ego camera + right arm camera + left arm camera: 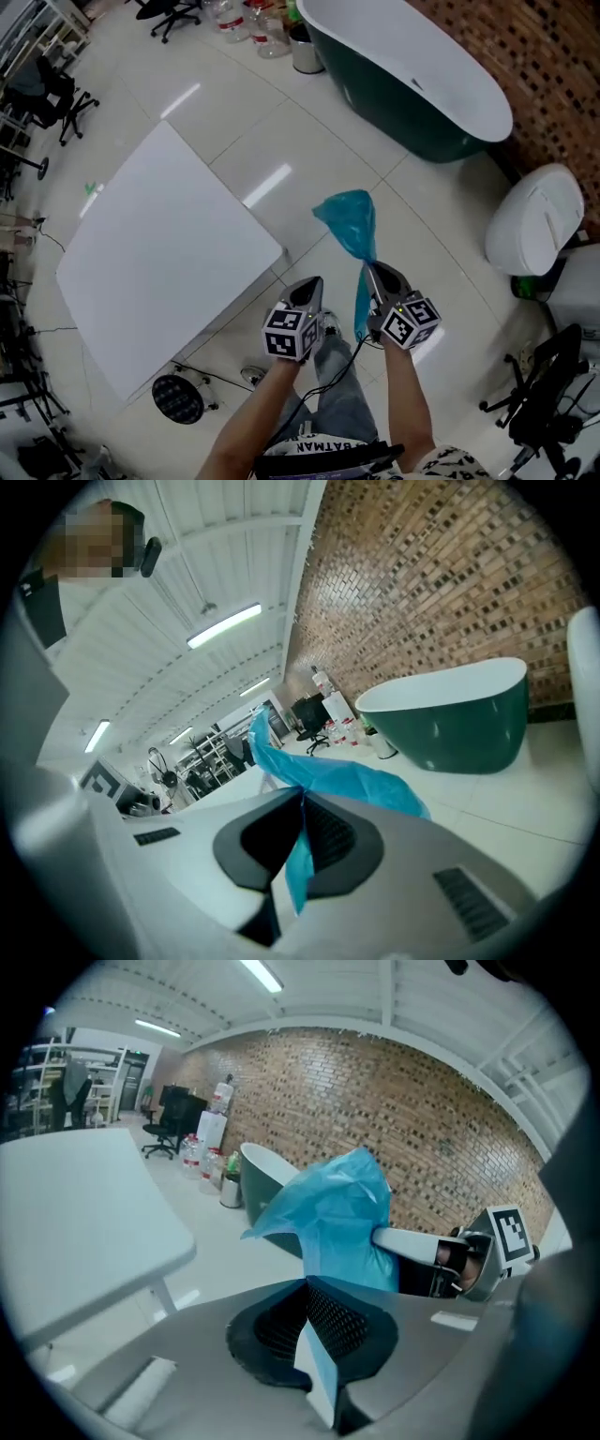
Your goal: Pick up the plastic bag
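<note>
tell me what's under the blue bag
Only pale floor tiles show around and below the bag, which is pinched in the right gripper. The table stands off to its side. The patch of floor straight beneath is covered by the bag.

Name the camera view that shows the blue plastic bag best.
Head view: the whole plastic bag shows, rising from the right gripper with a tail hanging beside it. The left gripper view shows only its bunched top from the side; the right gripper view shows a strip pinched between that gripper's jaws.
</note>
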